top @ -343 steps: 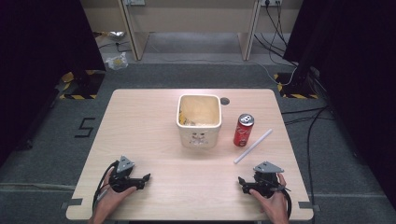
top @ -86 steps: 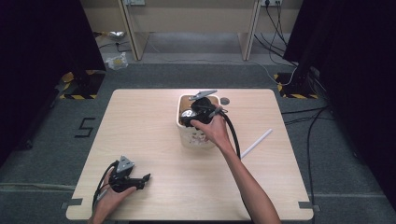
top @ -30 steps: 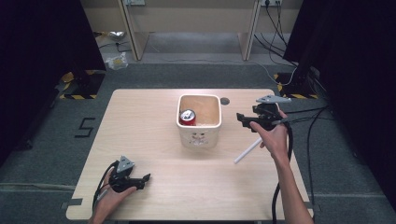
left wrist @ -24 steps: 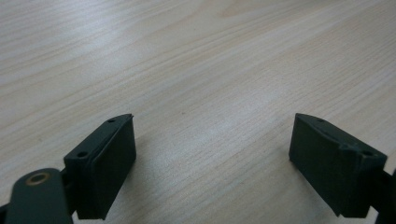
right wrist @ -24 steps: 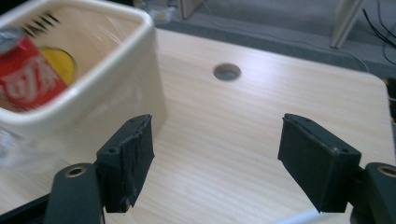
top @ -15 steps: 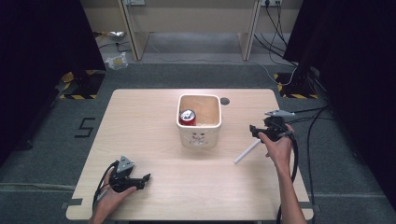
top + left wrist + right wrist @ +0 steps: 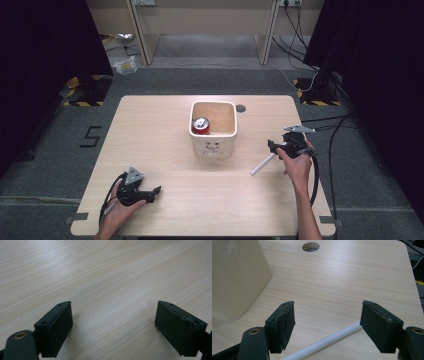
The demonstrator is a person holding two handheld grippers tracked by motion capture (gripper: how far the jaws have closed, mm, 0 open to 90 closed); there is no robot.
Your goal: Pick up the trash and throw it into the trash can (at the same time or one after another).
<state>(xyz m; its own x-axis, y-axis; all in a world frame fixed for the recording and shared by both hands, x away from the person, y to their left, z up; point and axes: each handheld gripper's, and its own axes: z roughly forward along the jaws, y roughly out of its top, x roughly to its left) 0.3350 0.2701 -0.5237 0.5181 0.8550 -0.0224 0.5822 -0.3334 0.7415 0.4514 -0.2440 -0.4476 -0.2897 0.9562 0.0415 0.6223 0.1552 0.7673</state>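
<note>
Pale wood table point(image 7: 165, 125); red can point(image 7: 201, 125) already sits in the cream tub point(image 7: 214, 147); white tube point(image 7: 263, 164) not yet. Right gripper point(image 7: 327, 327) hovers wide over it; left gripper point(image 7: 113, 325) wide, empty.

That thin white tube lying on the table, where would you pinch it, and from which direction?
Grip the white tube near its middle, coming down from above with the jaws straddling it crosswise. It lies flat and is slim and round, so only its sides offer purchase. The right gripper already hangs open over it.
</note>
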